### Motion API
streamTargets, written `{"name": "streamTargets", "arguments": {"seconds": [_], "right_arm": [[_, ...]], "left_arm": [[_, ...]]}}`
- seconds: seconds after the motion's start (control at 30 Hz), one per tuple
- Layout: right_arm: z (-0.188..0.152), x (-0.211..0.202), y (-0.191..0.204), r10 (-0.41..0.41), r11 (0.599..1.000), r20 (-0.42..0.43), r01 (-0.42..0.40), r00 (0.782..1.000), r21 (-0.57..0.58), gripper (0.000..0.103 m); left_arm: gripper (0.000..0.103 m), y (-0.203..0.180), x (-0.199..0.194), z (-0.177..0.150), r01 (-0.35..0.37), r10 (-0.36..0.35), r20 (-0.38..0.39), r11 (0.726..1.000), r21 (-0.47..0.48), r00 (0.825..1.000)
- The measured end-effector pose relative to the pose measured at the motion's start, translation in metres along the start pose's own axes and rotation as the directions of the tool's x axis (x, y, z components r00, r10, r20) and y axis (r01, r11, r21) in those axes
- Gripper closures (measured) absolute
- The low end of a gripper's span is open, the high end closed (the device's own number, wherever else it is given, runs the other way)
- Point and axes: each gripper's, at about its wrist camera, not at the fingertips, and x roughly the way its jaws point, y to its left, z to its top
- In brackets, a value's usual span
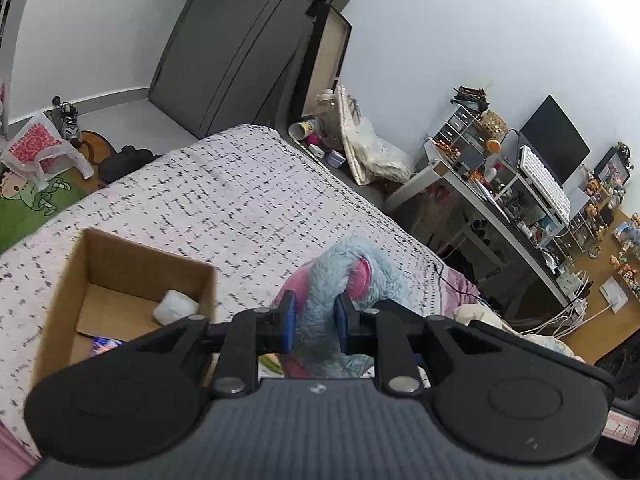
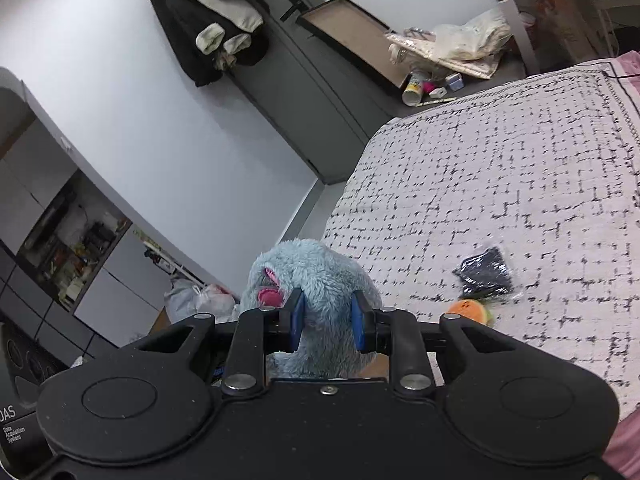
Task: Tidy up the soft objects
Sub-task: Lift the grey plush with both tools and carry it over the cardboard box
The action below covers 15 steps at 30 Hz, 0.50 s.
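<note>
A fluffy light-blue plush toy with pink parts (image 1: 344, 276) is clamped in my left gripper (image 1: 315, 320), held above the bed. My right gripper (image 2: 327, 322) is also shut on blue plush fur (image 2: 316, 276) with a pink spot. A brown cardboard box (image 1: 72, 280) stands open on the bed at the left, with a white soft lump (image 1: 176, 306) and a colourful packet (image 1: 105, 346) inside. In the right wrist view a small orange plush (image 2: 470, 310) and a black packet (image 2: 486, 272) lie on the bed.
The bed has a white cover with black dashes (image 1: 248, 192). A cluttered desk with monitor and keyboard (image 1: 544, 184) stands right of it. Bags and bottles (image 1: 360, 148) sit on the floor by a dark door (image 1: 240, 40). A green rug (image 1: 36, 204) lies left.
</note>
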Motion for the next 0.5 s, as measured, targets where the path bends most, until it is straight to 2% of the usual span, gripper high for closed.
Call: {"name": "streamTargets", "arguments": {"seconds": [0.17, 0.5], "right_arm": [[-0.011, 0.02, 0.017, 0.004, 1.0, -0.032, -0.005, 0.999, -0.016, 0.079], [-0.034, 0.062, 0.044, 0.005, 0.999, -0.092, -0.009, 0.996, -0.038, 0.079]], "left_arm": [[0.084, 0.032, -0.003, 0.003, -0.006, 0.006, -0.002, 1.0, -0.03, 1.0], [0.084, 0.081, -0.002, 0.01, -0.085, 0.086, 0.001, 0.994, -0.068, 0.996]]}}
